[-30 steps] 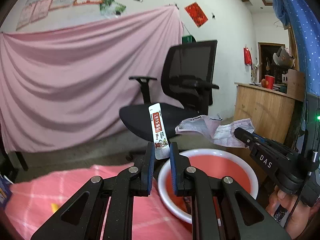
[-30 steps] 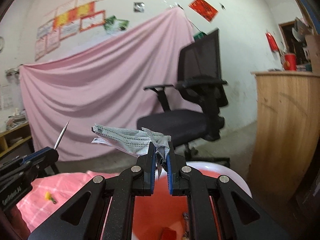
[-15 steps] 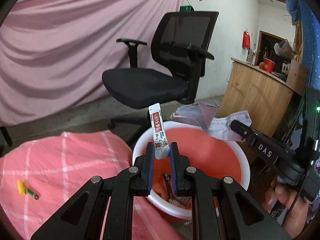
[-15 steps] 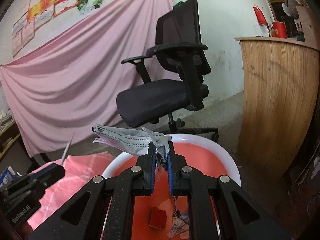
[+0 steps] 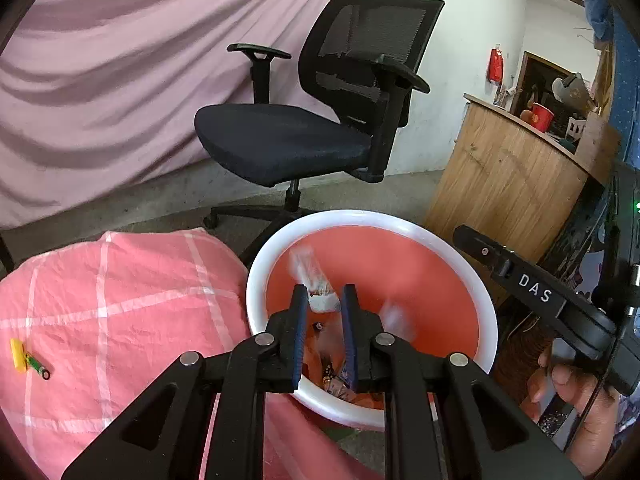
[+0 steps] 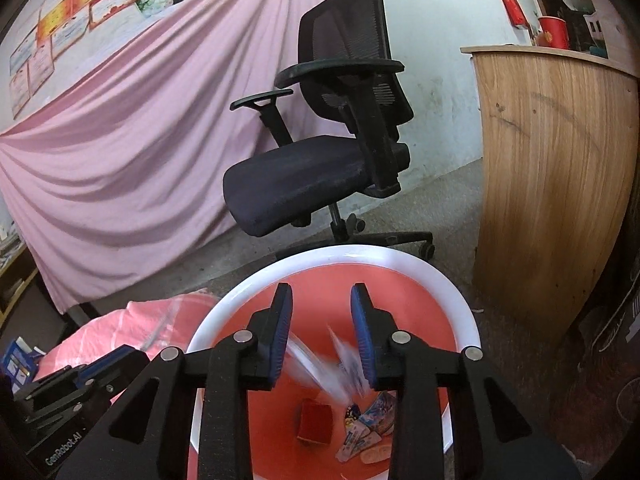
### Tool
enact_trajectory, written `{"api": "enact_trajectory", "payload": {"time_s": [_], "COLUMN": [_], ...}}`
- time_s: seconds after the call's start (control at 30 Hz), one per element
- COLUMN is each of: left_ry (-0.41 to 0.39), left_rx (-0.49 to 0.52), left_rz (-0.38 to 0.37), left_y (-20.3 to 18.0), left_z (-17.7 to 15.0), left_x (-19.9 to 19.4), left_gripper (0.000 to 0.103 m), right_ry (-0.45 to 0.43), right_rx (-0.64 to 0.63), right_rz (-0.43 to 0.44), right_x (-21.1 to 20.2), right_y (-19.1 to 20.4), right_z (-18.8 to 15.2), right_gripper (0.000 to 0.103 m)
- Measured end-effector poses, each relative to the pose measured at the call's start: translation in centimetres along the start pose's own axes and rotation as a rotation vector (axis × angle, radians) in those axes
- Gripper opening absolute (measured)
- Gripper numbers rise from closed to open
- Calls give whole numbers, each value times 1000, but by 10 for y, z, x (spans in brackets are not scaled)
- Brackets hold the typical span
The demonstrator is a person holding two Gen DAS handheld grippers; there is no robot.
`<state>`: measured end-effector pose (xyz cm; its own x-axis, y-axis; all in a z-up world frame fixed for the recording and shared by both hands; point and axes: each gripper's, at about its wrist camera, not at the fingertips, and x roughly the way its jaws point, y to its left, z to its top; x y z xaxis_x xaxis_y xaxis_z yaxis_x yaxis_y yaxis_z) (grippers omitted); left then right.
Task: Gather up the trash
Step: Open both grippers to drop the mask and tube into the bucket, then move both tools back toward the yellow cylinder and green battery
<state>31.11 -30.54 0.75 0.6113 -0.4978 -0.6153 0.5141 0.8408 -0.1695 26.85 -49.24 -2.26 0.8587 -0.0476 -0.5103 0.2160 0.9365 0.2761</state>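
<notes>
Left gripper [image 5: 324, 308] jaws apart, blurred sachet [image 5: 312, 280] slipping between them over the red bin [image 5: 486, 292]. Right gripper [image 6: 322, 328] wide apart, mask [image 6: 340, 368] blurred, dropping inside. Keep both centred over bin, w/ jaws apart till pieces clear.

Two wrist fisheyes, both tipped down over the same bin.

Left wrist view looks forward along its black fingers, close above the round red bin with a white rim [image 5: 256, 276], pink checked cloth [image 5: 120, 300] at 9 o'clock, black mesh office chair [image 5: 320, 120] at 12, curved wooden counter [image 5: 508, 172] at 2. Right wrist view sits just as near over that bin [image 6: 400, 256], chair [image 6: 332, 152] at 12, counter [image 6: 552, 152] at 2. Both share bin, chair, counter and the draped pink backdrop sheet [image 5: 120, 80].
</notes>
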Motion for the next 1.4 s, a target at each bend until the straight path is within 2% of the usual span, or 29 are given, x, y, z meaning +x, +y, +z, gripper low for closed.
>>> {"api": "enact_trajectory", "payload": {"time_s": [0.07,0.13,0.27,0.3,0.47,0.53,0.67,0.73,0.8,0.83,0.9,1.03,1.4], "left_ry": [4,8,0,-8,-39,-54,-97,-121,-146,-177,-229,-282,-435], "left_rx": [-5,-9,-30,-38,-67,-77,-103,-118,-133,-142,-145,-133,-128], "left_rz": [3,10,25,33,66,88,122,150,184,213,248,333,486], "left_y": [2,4,8,10,20,25,36,43,49,52,57,67,99], "left_z": [-1,-2,-4,-4,-3,-3,-5,-5,-6,-7,-8,-7,-23], "left_x": [0,1,-2,-4,-16,-23,-38,-47,-55,-62,-74,-92,-152], "left_gripper": [14,14,24,28,31,36,58,67,96,100,101,101,101], "right_ry": [1,-5,-15,-17,-33,-42,-78,-95,-114,-128,-145,-199,-380], "right_rx": [4,9,11,13,14,13,7,0,-8,-19,-40,-78,-196], "right_rz": [0,2,-1,-1,2,7,21,21,21,25,38,94,187], "right_x": [0,-1,-2,-2,-4,-6,-12,-15,-18,-20,-22,-30,-57], "right_y": [-1,-1,-2,-2,0,2,7,10,14,18,24,43,108], "right_z": [0,1,2,2,4,4,6,6,6,6,6,4,-2], "right_gripper": [37,49,52,54,69,78,87,98,103,103,103,103,103]}}
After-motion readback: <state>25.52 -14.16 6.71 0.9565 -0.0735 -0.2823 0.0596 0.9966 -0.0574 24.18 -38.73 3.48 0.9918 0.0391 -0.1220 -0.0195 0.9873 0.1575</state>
